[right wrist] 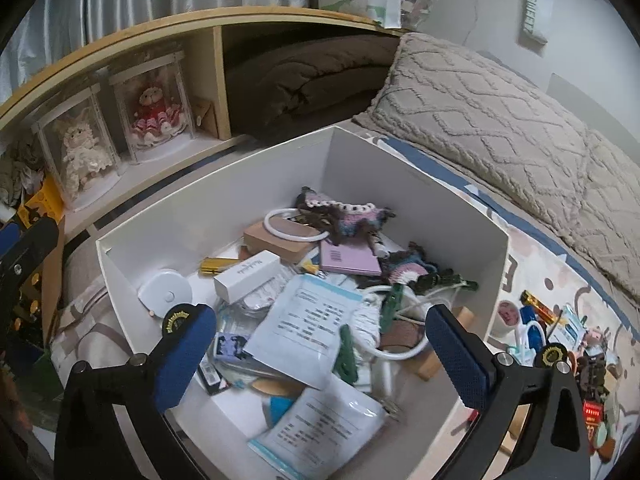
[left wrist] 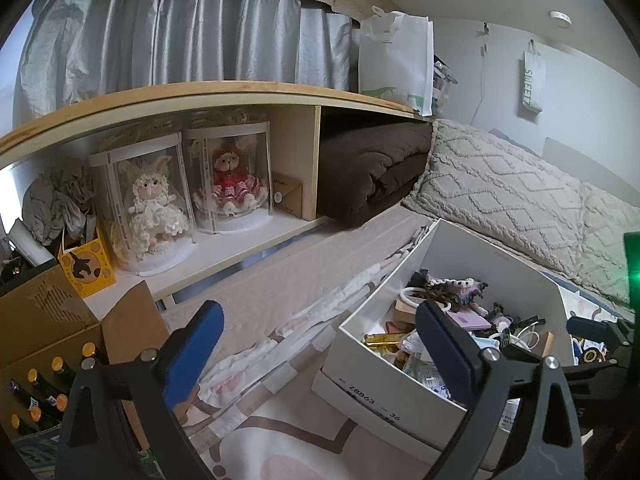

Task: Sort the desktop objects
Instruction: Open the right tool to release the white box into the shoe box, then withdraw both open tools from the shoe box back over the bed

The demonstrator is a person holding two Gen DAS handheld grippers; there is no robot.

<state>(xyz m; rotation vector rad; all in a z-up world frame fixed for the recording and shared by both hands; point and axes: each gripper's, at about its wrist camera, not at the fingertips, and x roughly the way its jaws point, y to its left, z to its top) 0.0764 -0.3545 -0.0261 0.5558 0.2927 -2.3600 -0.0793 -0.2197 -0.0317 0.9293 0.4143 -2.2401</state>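
White cardboard box (right wrist: 420, 184) on patterned bedspread (left wrist: 280, 432), open top, crammed with small stuff. Inside: white ring (right wrist: 294, 226), crocheted pink-and-brown toy (right wrist: 344, 216) against far wall, lilac flat card box (right wrist: 350, 260), long white carton (right wrist: 246, 276), round white disc (right wrist: 166, 290) near left wall, gold wrapper (right wrist: 214, 265), clear plastic packets with printed sheets (right wrist: 308, 320), white cable (right wrist: 400, 354).

Right gripper (right wrist: 320, 356): blue pads wide apart, nothing between them, hanging over near half of box contents, no contact visible. Left gripper (left wrist: 320, 352): blue pads also spread, empty, near left side of box; right-hand pad overlapping box interior in left wrist view, touching or not unclear.

More loose items (right wrist: 560, 332) on bedspread right of box, outside it: gold-and-red bar, small white pieces, dark round bits; too cluttered to name further.

Behind: wooden shelf (left wrist: 200, 94) with two boxed rabbit dolls (left wrist: 192, 188), folded brown blanket (left wrist: 372, 172), cream textured pillow (left wrist: 500, 196).
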